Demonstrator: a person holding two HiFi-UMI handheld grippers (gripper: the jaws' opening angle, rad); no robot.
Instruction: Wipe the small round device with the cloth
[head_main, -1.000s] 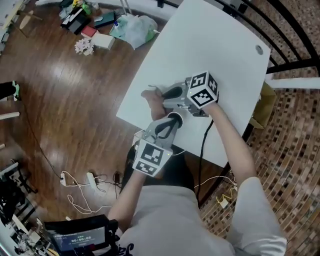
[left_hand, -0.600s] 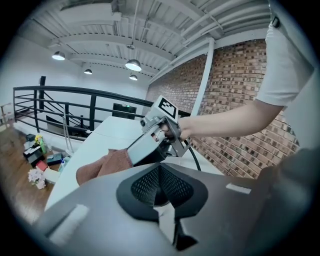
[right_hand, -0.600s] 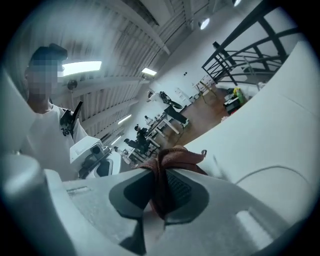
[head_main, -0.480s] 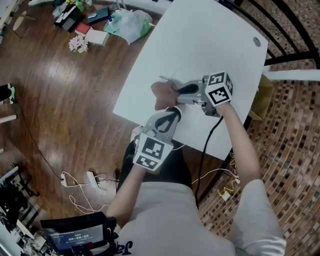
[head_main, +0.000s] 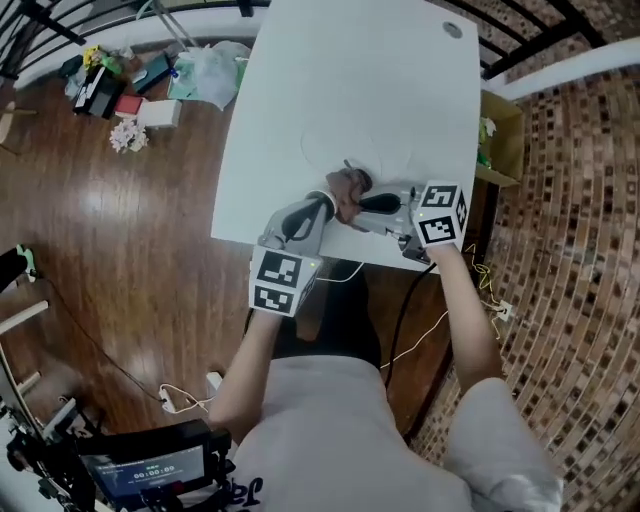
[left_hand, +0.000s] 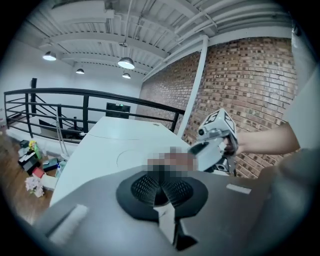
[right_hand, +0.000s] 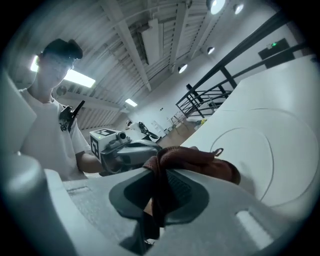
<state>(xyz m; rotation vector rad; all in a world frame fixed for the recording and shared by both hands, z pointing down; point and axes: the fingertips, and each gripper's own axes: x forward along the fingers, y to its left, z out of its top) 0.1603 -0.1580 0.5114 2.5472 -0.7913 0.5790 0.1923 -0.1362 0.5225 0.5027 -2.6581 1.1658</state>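
A reddish-brown cloth (head_main: 345, 187) lies bunched on the white table (head_main: 350, 80), close to its near edge. My right gripper (head_main: 357, 205) is shut on the cloth (right_hand: 200, 160), and a fold runs down between its pads (right_hand: 176, 187). My left gripper (head_main: 326, 201) comes in from the left, shut, with its tips against the cloth. In the left gripper view its jaws (left_hand: 161, 176) are closed and the right gripper (left_hand: 216, 140) sits just beyond them. I cannot make out the small round device; the cloth and the grippers cover that spot.
A faint circle outline (head_main: 345, 150) is marked on the tabletop. A grey round disc (head_main: 452, 30) sits at the table's far corner. Black railing (head_main: 540, 40) runs behind, a cardboard box (head_main: 495, 140) stands at the right, and a bag (head_main: 205, 70) with clutter lies on the wood floor.
The head view has swung, so the table now sits more upright in frame. Both grippers stay together at the cloth, and the left one now comes at it from the side.
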